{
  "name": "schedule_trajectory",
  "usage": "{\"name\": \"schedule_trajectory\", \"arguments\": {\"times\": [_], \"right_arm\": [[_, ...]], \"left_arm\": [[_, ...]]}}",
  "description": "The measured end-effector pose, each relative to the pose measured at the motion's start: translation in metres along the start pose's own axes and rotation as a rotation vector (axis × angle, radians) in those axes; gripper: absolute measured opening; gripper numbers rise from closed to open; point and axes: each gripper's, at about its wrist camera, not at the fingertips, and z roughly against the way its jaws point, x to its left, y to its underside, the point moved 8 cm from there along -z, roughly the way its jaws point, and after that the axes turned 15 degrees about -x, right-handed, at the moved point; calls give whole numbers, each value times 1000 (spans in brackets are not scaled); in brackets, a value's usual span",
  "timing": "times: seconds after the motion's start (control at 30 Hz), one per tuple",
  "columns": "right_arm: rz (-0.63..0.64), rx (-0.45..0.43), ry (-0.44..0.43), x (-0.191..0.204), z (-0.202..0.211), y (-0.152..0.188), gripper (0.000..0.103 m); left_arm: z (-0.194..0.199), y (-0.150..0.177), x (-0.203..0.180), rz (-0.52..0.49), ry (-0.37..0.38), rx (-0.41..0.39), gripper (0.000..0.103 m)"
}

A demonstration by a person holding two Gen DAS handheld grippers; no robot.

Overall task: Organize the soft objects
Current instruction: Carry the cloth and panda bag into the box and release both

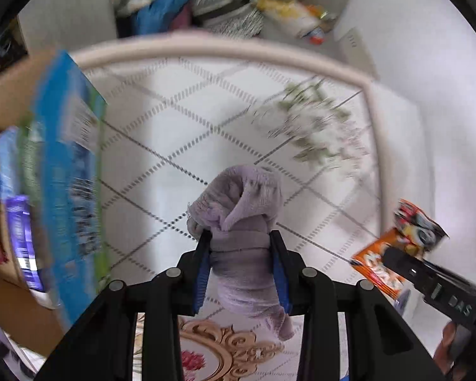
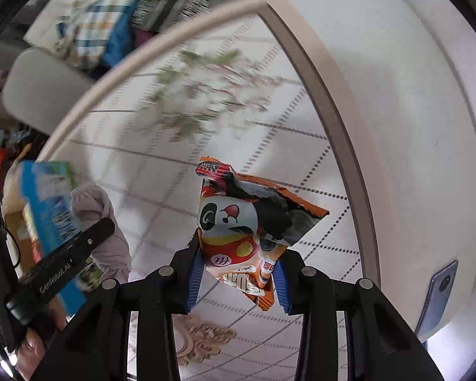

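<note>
Both your hand-held grippers loaded above the patterned desk [image 1: 161, 120]

Blue box [image 1: 69, 171] crowds left; left hand-held gripper [image 1: 241, 268] clamps lilac cloth [image 1: 242, 219], right hand-held gripper [image 2: 236, 277] pinches snack packet [image 2: 247, 225].

2 wrist fisheyes, each peering down along its claw, close above the same quilted surface [image 1: 206, 120]

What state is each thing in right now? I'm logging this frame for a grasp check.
left gripper: shut on the lilac cloth
lilac cloth: bunched, lifted off the table
right gripper: shut on the snack packet
snack packet: crumpled, held up
blue box: standing on edge, blurred
phone: lying flat
</note>
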Motion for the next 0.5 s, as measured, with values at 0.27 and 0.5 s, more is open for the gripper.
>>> {"name": "schedule_trajectory", "arguments": {"times": [0.27,0.5], "right_arm": [[154,-84,-155,116,84,26,40],[337,-84,-244,254,99,79,41]], "left_arm": [[148,-53,102,-23,8,-166,32],[191,-59,214,-62,-140,-176,32]]}}
